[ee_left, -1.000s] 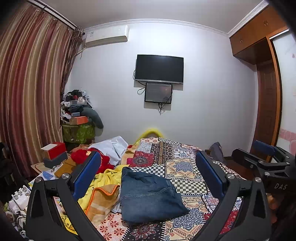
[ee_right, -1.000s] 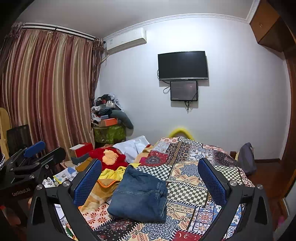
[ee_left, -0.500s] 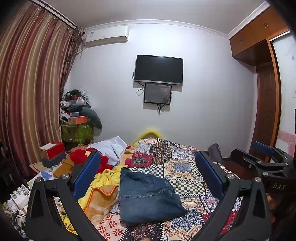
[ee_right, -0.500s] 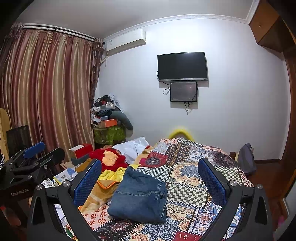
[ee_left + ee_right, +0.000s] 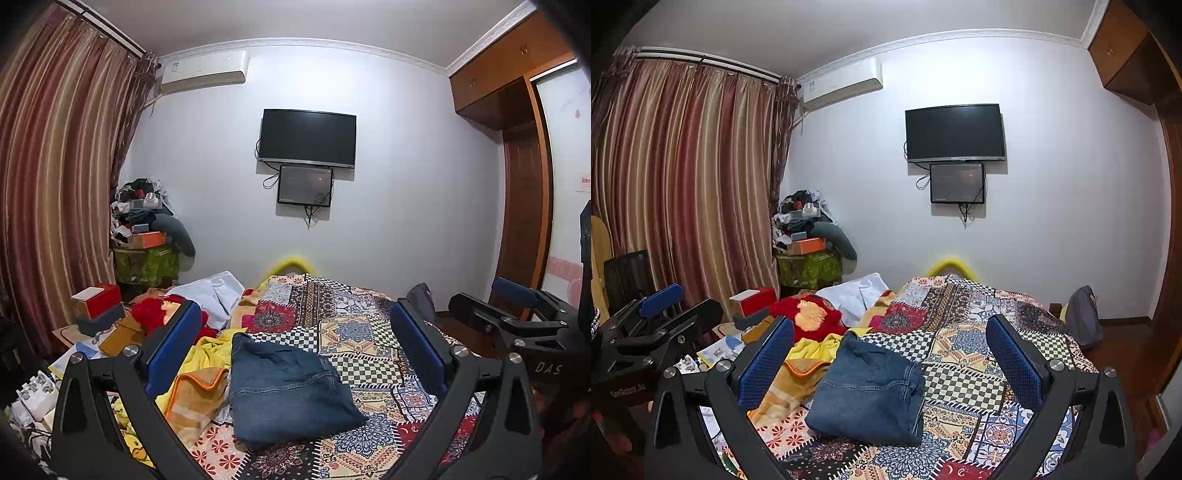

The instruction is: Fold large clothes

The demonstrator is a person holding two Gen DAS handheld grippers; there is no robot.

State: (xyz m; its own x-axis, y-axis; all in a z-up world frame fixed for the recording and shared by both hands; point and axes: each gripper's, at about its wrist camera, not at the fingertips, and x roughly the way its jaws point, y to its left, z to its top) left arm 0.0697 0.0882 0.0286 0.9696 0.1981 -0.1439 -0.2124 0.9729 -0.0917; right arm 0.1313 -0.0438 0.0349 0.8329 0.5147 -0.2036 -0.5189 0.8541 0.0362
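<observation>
Folded jeans point(image 5: 284, 391) lie on the patchwork bedspread point(image 5: 354, 332), left gripper point(image 5: 295, 350) jaws wide apart

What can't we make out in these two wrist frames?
- Jeans: inner fold layers are hidden in both views by the top denim layer.
- Near bed edge: cut off by the bottom frame edge and the jaws.
- Corner pile: items too small to identify.
- Yellow cloth: partly behind the left gripper.

blue denim jeans point(image 5: 288, 387), multicoloured patchwork bedspread point(image 5: 354, 332), striped maroon curtain point(image 5: 55, 192)
</observation>
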